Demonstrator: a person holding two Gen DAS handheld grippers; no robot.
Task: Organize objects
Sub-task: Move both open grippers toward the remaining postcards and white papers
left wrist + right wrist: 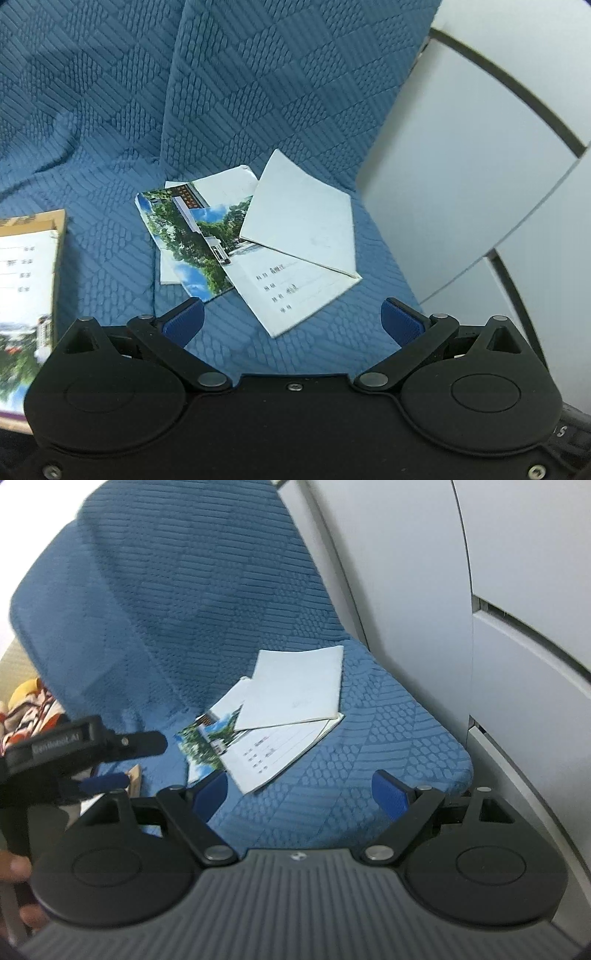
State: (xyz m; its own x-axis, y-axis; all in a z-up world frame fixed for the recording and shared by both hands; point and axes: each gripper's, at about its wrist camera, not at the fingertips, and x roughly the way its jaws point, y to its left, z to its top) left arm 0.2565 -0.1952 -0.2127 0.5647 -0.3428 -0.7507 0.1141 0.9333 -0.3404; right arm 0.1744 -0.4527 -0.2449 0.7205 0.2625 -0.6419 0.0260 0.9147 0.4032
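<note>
Both grippers are black with blue finger pads [184,325] and silver pivot screws [211,379]; the right gripper [301,794] has a ribbed grey top plate [295,897].

Sofa cover [258,92]: blue cloth, quilted, embossed in ribbed and pebbled patches, matt. Booklets [295,229] lying on it: paper, smooth; the printed photo covers show slight sheen, the white sheets matt. Panels [461,177] right of the sofa cover: white, smooth, hard finish. Left gripper [291,321]: black matt plastic, metal pivot pins, ribbed blue pads.

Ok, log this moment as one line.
left tongs: open, empty | right tongs: open, empty | notebooks: loose overlapping pile on blue sofa, untouched
</note>
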